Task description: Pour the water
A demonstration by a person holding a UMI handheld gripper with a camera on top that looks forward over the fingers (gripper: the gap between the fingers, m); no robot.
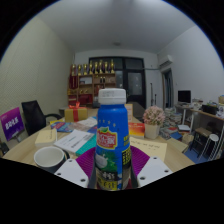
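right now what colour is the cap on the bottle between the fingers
White, on a blue-labelled bottle; the cap shows best in the gripper view, the only view.

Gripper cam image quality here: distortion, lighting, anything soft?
Gripper view: strong fisheye, walls and ceiling bow around the centre; even indoor lighting, no harsh shadows; the blue bottle between the fingers is close and slightly soft, its label hard to read; the bowl on the table is legible; far shelves are small and indistinct.
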